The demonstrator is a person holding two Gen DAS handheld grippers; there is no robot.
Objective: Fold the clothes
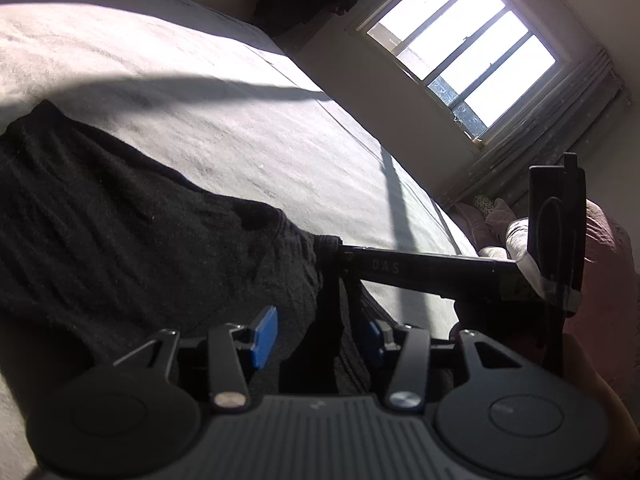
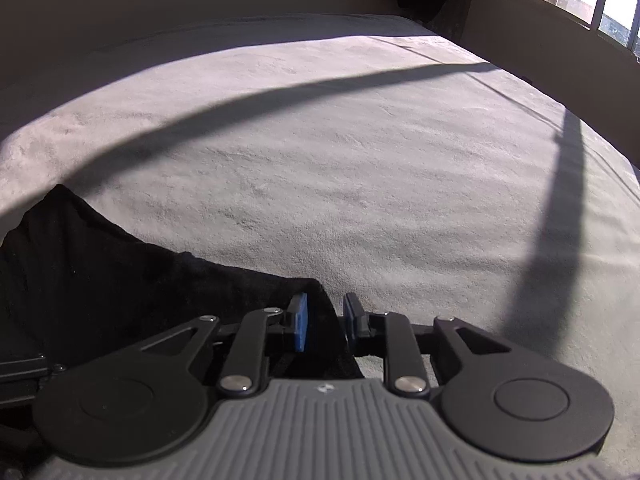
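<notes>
Left wrist view reads "DAS" on a black bar [image 1: 420, 270]; both grippers [image 1: 316, 338] [image 2: 326, 322] parted, straddling black garment [image 1: 120, 220].

Black garment [image 1: 120, 220] on bed [image 1: 240, 120] — sunlit

My left gripper [image 1: 320, 338] points gently downward, its jaws standing partly apart with dark cloth lying between the blue pads [image 1: 264, 336]; I think the pads are not pressing on it, though shadow hides the right one. My right gripper [image 2: 326, 326] tips down more steeply, jaws a narrow gap apart, a cloth edge between them, neither pad clearly pinching. Its body reaches across the left wrist view.
</notes>
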